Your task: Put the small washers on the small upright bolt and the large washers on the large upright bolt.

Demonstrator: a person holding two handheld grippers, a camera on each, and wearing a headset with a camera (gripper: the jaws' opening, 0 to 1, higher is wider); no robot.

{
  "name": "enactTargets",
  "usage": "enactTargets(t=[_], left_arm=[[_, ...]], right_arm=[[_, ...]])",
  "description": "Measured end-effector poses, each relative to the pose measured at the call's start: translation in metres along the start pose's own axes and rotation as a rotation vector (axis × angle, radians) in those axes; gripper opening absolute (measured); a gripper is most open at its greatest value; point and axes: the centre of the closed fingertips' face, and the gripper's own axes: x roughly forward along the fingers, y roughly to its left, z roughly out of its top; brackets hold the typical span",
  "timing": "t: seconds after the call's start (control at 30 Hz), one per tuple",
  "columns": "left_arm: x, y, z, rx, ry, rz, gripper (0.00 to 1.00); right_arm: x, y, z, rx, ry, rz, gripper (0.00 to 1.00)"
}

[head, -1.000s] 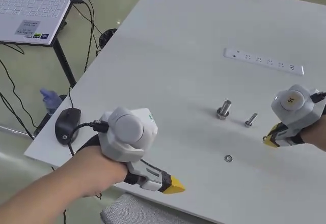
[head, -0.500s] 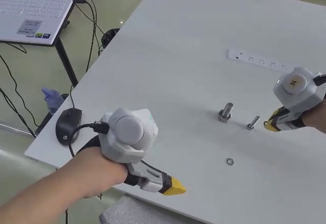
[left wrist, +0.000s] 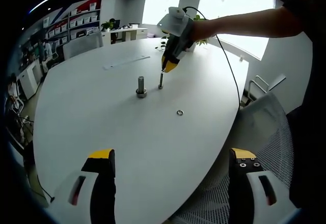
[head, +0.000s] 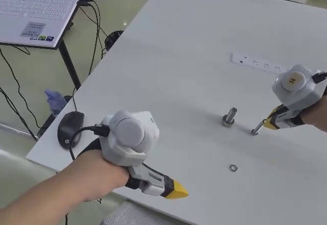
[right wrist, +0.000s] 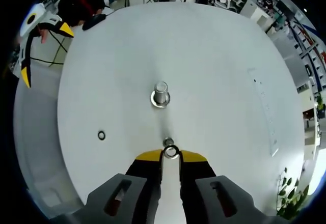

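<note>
table (head: 194, 41): white top. I place everything below from the large upright bolt.
left gripper (head: 172, 188): well apart from the large upright bolt, at the table edge nearest me. In its own view the jaws stand wide apart with nothing between them.
right gripper (head: 270, 124): near the large upright bolt, on the far side of the small one. Its jaws are pressed together on a washer.
large upright bolt (head: 229, 117): stands on its head, thread up. There is a wider ring at its foot, and I cannot tell whether that is the bolt head alone or a washer already on it.
small upright bolt (head: 255, 129): just beside the large upright bolt, on the right gripper's side.
loose washer (head: 233, 168): lies flat near the large upright bolt, on the side toward me. It looks small, so I judge it belongs on the small upright bolt.
held washer (right wrist: 171, 152): in the right gripper view it sits right at the top of the small upright bolt, with the large upright bolt just beyond. I cannot tell whether it is over the thread yet.
done: I can confirm nothing as threaded. One washer is picked up and brought to its bolt.
left: seat and release the held washer, then fetch the loose washer.
</note>
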Motion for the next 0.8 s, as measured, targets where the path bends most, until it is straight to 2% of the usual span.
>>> enactTargets(t=[0.5,0.8], left_arm=[[0.001,0.001,-0.006,-0.006,0.014,-0.003,0.92],[0.004,0.003,-0.005,-0.009,0.018,-0.007,0.90]], right_arm=[[0.010,0.001,0.003,-0.005,0.013,0.017,0.13],[0.014,0.001,0.000,-0.008,0.025,0.024,0.13]])
